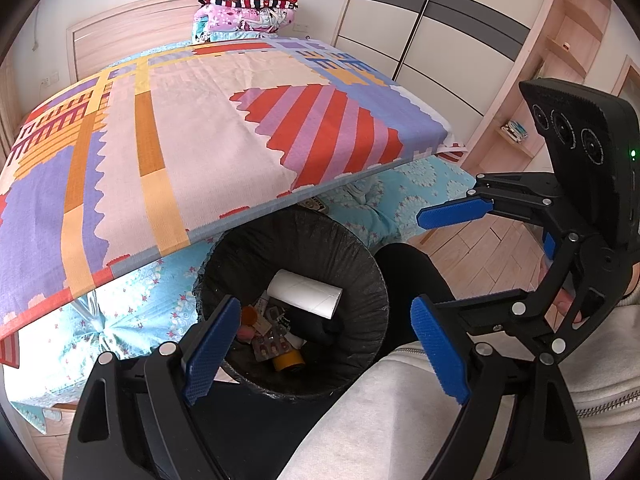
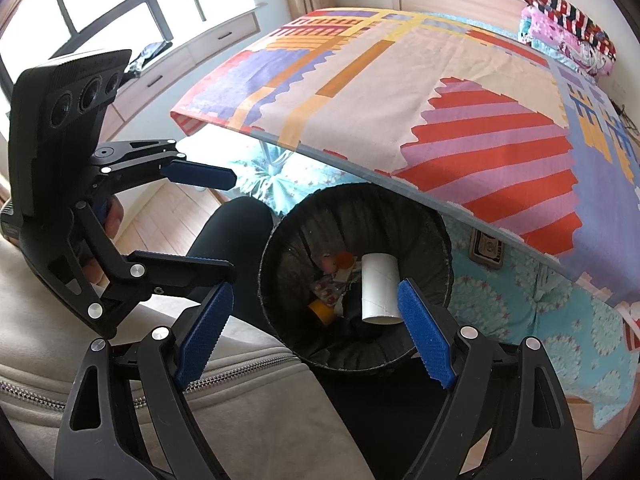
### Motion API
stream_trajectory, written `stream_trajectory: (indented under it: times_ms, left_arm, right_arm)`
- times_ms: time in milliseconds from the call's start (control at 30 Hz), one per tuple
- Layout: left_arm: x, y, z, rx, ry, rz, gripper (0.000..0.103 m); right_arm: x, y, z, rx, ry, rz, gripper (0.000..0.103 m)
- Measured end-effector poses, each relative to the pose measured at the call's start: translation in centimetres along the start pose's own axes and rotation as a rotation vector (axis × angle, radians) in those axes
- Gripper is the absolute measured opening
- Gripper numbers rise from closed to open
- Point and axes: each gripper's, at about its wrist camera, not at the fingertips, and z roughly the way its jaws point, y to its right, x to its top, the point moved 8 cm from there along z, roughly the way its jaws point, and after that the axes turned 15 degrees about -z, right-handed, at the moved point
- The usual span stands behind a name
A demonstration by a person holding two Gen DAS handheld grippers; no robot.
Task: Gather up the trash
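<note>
Both claws spread, empty; bin [image 1: 294, 312] at 12 o'clock below left claw [image 1: 324, 350] and right claw [image 2: 316, 330]; paper tube [image 2: 380, 290] lies inside.

You get bright daylight from the window [image 2: 100, 0], which is blown out to white. The bed [image 1: 192, 120] is evenly lit, while the bin [image 1: 296, 312] beside it sits in shadow. Both views stay sharp (though edges bend and corners go black).
</note>
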Motion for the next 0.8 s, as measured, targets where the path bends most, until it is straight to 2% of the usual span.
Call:
stream_trajectory:
  times_ms: [800]
  left_arm:
    - [-0.15,0.09,0.07,0.003,0.003,0.003,0.084]
  right_arm:
    - [0.07,-0.11,-0.06,0.000,0.002,-0.006,0.084]
